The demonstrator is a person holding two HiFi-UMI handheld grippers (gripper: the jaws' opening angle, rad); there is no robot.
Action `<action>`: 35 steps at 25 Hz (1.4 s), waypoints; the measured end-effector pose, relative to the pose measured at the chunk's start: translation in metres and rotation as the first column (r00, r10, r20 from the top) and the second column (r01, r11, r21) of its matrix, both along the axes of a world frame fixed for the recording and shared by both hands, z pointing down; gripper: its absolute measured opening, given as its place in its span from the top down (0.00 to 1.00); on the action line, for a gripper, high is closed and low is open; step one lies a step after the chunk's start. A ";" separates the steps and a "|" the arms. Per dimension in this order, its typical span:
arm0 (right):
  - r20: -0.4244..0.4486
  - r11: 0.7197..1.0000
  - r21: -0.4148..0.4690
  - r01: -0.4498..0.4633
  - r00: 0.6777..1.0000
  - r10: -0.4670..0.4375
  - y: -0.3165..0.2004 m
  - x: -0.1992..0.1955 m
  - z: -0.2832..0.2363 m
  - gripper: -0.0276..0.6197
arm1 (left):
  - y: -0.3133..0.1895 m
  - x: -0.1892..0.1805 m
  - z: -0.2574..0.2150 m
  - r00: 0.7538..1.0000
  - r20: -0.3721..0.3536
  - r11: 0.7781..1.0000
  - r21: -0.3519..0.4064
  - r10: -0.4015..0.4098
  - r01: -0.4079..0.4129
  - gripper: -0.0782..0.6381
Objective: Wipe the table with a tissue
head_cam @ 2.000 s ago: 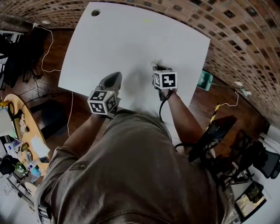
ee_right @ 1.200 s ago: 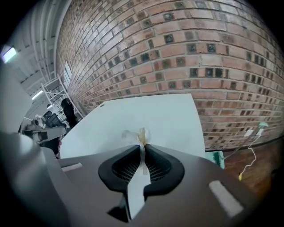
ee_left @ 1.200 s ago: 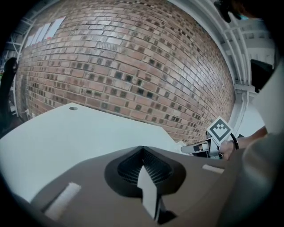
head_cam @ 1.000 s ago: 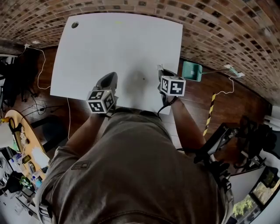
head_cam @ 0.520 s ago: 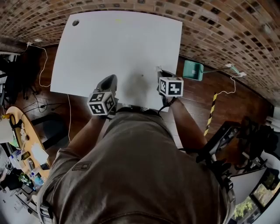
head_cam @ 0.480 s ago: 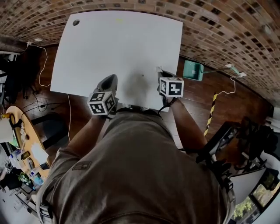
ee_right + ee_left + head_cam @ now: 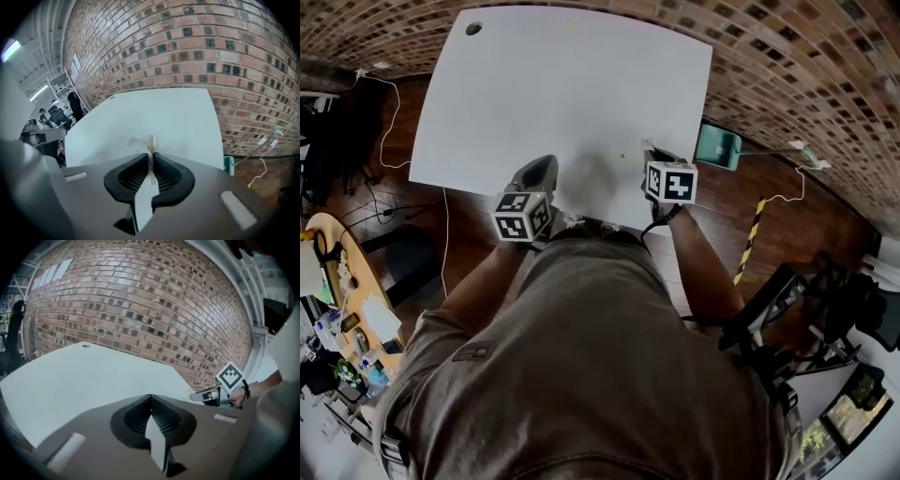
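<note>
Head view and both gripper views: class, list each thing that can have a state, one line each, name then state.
Left tool: shut, nothing between its jaws.
Right tool: shut on the tissue.
Tissue: crumpled, sticking out past the jaw tips, over the table.
Table: white top, one small dark speck near the right tool.

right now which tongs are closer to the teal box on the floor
Right. The right tongs are at the table's near right corner, next to the teal box; the left tongs are farther left along the near edge.
</note>
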State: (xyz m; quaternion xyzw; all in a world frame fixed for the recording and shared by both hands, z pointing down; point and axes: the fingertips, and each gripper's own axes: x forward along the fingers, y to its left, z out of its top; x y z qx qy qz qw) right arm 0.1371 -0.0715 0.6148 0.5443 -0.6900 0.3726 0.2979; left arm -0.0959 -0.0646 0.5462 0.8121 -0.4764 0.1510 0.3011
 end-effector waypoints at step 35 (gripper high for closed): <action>-0.031 0.996 -0.074 0.057 0.998 -0.059 0.005 -0.055 0.020 0.88 | 0.003 -0.037 0.012 0.999 -0.029 1.000 -0.027 -0.014 0.013 0.89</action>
